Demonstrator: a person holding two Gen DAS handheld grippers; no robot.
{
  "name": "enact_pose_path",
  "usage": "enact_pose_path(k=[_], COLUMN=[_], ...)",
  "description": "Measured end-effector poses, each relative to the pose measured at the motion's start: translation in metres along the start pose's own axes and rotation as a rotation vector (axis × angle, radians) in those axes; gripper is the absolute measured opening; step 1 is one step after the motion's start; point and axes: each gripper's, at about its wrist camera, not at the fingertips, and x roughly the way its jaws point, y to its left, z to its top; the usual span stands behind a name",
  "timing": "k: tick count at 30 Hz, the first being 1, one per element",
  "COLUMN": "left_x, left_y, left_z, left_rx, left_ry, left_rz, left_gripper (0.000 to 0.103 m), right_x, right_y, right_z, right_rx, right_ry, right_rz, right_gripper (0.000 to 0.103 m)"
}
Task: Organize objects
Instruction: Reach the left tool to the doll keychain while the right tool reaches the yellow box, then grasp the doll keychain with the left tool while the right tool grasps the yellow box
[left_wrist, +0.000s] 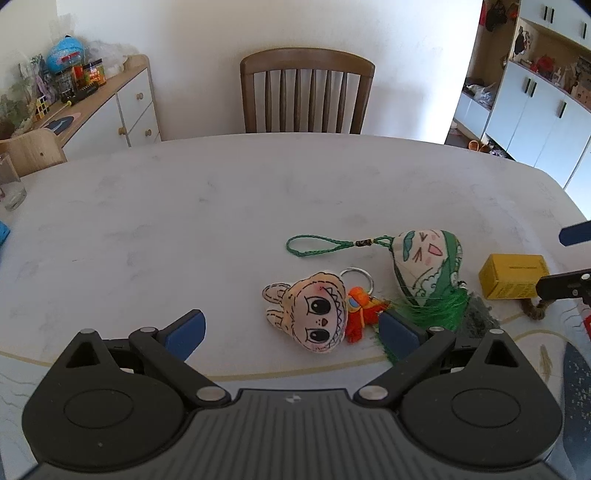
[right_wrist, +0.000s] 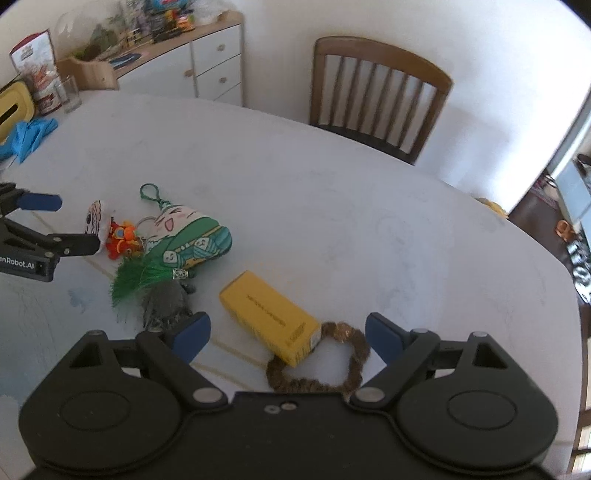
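A white marbled worktop (left_wrist: 147, 221) is seen before a wooden chair (left_wrist: 306, 92) and sideboard (left_wrist: 122, 99). Near its front edge, a bunny-face plush (left_wrist: 314, 314) lies between the released left tongs (left_wrist: 291, 332); a yellow box (right_wrist: 269, 319) lies between the released right tongs (right_wrist: 288, 338).

Your white table (right_wrist: 332, 206) carries 3 plush charms (left_wrist: 424, 266), 1 yellow box (right_wrist: 269, 319), 1 brown scrunchie (right_wrist: 351, 369) and a glass (right_wrist: 70, 94).
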Motion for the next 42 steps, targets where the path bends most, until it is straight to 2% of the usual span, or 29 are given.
enact_pose_path(k=[9, 15, 18, 20, 26, 32, 42], left_x=[0.017, 0.022, 0.024, 0.023, 0.016, 0.013, 0.0], left_y=[0.003, 0.01, 0.016, 0.016, 0.009, 0.003, 0.004], left_z=[0.0, -0.001, -0.001, -0.001, -0.001, -0.003, -0.002], left_rx=[-0.018, -0.054, -0.083, -0.081, -0.055, -0.011, -0.018], left_ry=[0.0, 0.006, 0.014, 0.012, 0.006, 0.005, 0.055], left_rz=[-0.021, -0.049, -0.081, -0.077, -0.11, -0.086, -0.058], left_gripper=[0.101, 0.099, 0.089, 0.084, 0.051, 0.045, 0.044], right_x=[0.033, 0.041, 0.043, 0.043, 0.039, 0.027, 0.004], right_y=[0.009, 0.018, 0.022, 0.022, 0.025, 0.029, 0.045], right_z=[0.009, 0.007, 0.006, 0.006, 0.006, 0.006, -0.011], right_rx=[-0.123, -0.193, -0.214, -0.221, -0.231, -0.199, -0.091], right_ry=[0.048, 0.048, 0.043, 0.044, 0.037, 0.015, 0.003], right_rz=[0.065, 0.094, 0.095, 0.104, 0.108, 0.107, 0.044], right_gripper=[0.085, 0.072, 0.067, 0.059, 0.041, 0.032, 0.03])
